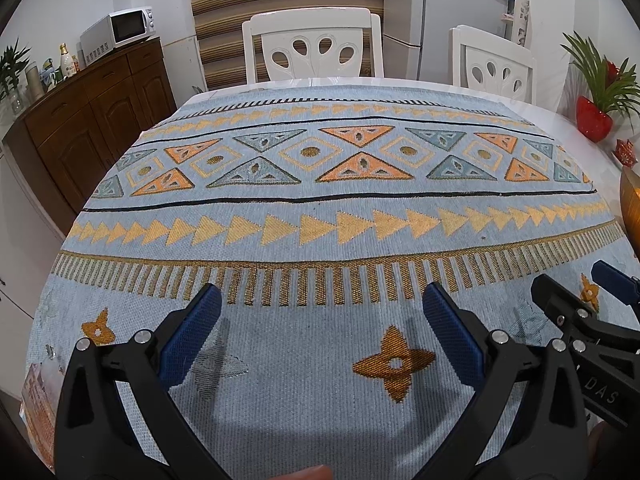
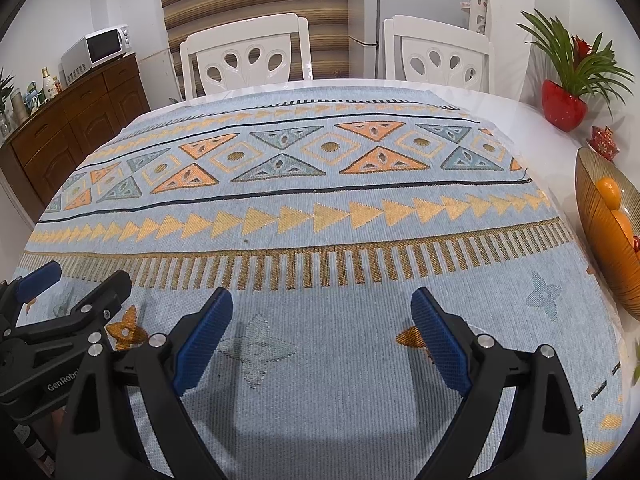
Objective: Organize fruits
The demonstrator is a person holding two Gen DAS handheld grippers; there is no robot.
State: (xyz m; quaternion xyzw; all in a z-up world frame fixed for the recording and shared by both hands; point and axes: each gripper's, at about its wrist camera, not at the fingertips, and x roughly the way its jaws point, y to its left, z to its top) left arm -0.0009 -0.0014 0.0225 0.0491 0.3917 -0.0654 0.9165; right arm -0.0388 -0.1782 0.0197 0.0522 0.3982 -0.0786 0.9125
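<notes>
The bench (image 2: 532,120) wears a patterned cloth (image 2: 320,200); at its right edge a ribbed amber bowl (image 2: 600,248) cradles oranges (image 2: 608,192). They look firm, smooth and likely to roll, so grip across the middle. Left tool (image 1: 320,324) and right tool (image 2: 322,324) both gape wide, empty.

A white worktop (image 2: 552,136) is mostly covered by a pale blue woven cloth (image 2: 320,240) patterned with bands of orange, yellow and grey-blue triangles, diamonds and small flower shapes. On the bare strip right of the cloth stand a ribbed amber fruit bowl (image 2: 600,240) holding oranges (image 2: 608,191), a red strawberry-shaped plant pot (image 2: 564,106) and a small red ornament (image 2: 604,142).
</notes>
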